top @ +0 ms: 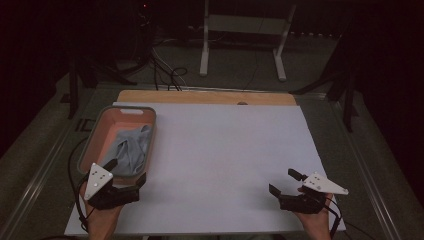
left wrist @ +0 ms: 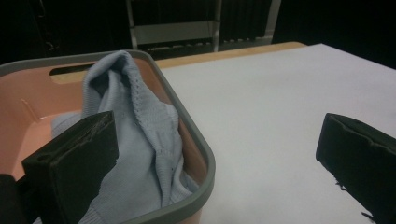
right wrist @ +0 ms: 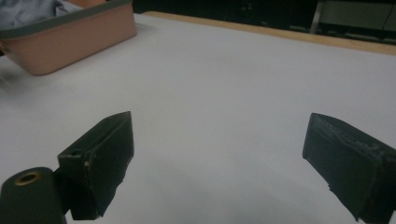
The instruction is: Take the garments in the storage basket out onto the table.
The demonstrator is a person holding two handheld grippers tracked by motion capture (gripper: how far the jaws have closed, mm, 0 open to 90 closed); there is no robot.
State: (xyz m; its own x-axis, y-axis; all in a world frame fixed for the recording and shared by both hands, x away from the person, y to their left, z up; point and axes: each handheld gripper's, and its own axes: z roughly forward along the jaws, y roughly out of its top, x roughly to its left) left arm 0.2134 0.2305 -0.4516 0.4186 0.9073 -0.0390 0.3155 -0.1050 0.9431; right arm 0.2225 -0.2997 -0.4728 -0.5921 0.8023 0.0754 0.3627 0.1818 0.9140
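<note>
Nearest you, your left gripper [top: 125, 176] sits at the near end of the basket [top: 150, 131], jaws spread wide with nothing between them; in the left gripper view one black jaw stands over the basket's inside and the other over the bare sheet, so the rim's corner [left wrist: 205, 154] lies in the gap. Your right gripper [top: 283, 182] rests low at the near right of the table, well apart from the basket, jaws likewise wide and holding nothing. Both carry a grey three-cornered plate on top and a trailing cable. The white sheet [top: 225, 150] under them is flat and matte. The basket is a rounded rectangular tub, salmon-pink smooth walls, grey rim, a slot handle in its far end wall (plastic, by the look). Inside it lies the cloth [left wrist: 149, 140]: pale blue-grey knit, fine ribbed stitch, crumpled, one fold riding up above the rim. Beyond the sheet, a strip of wooden table edge [top: 200, 96]. Farther off, a white metal stand [top: 245, 30] and loose cables [top: 165, 75] on the dark floor.
</note>
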